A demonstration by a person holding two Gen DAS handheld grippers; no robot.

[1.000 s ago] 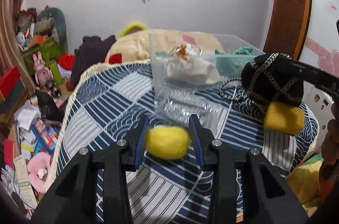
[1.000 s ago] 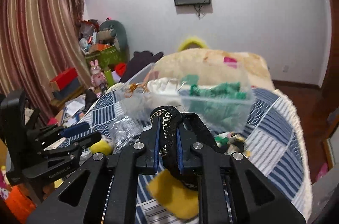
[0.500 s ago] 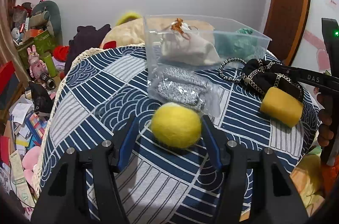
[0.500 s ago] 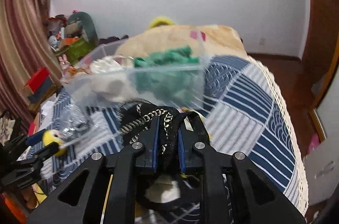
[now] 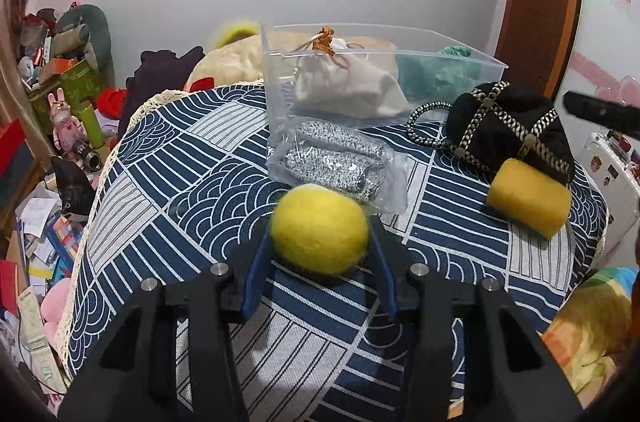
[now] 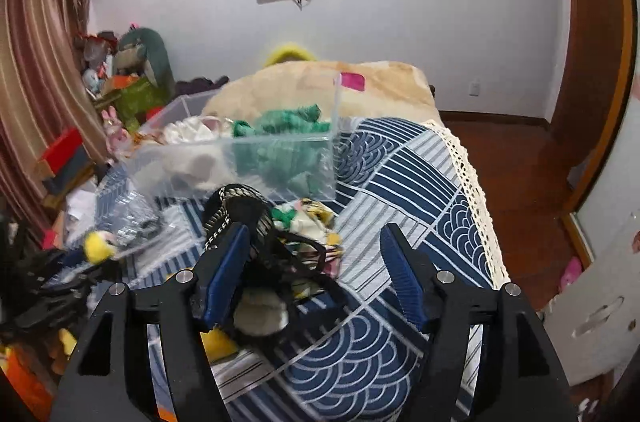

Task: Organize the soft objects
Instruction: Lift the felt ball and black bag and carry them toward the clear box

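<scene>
A yellow felt ball (image 5: pixel 319 228) lies on the blue patterned tablecloth (image 5: pixel 168 182) between the fingers of my left gripper (image 5: pixel 318 264), whose jaws stand spread around it with small gaps. A black pouch with gold chain (image 5: pixel 508 126) rests on the cloth beside a yellow felt cylinder (image 5: pixel 528 196). My right gripper (image 6: pixel 312 278) is open; the black pouch (image 6: pixel 248 222) lies by its left finger. A clear plastic box (image 5: pixel 380 78) holds a white drawstring bag (image 5: pixel 348 86) and green cloth (image 6: pixel 280 142).
A clear bag of silver scrubbers (image 5: pixel 336 162) lies in front of the box. A floral fabric item (image 6: pixel 316 222) sits beside the pouch. A beige blanket (image 6: pixel 320 82) lies behind the table. Toys and clutter (image 5: pixel 60 102) fill the floor at left.
My left gripper lowered the yellow ball onto the cloth and opened. My right gripper set the black pouch down on the table and opened wide.
</scene>
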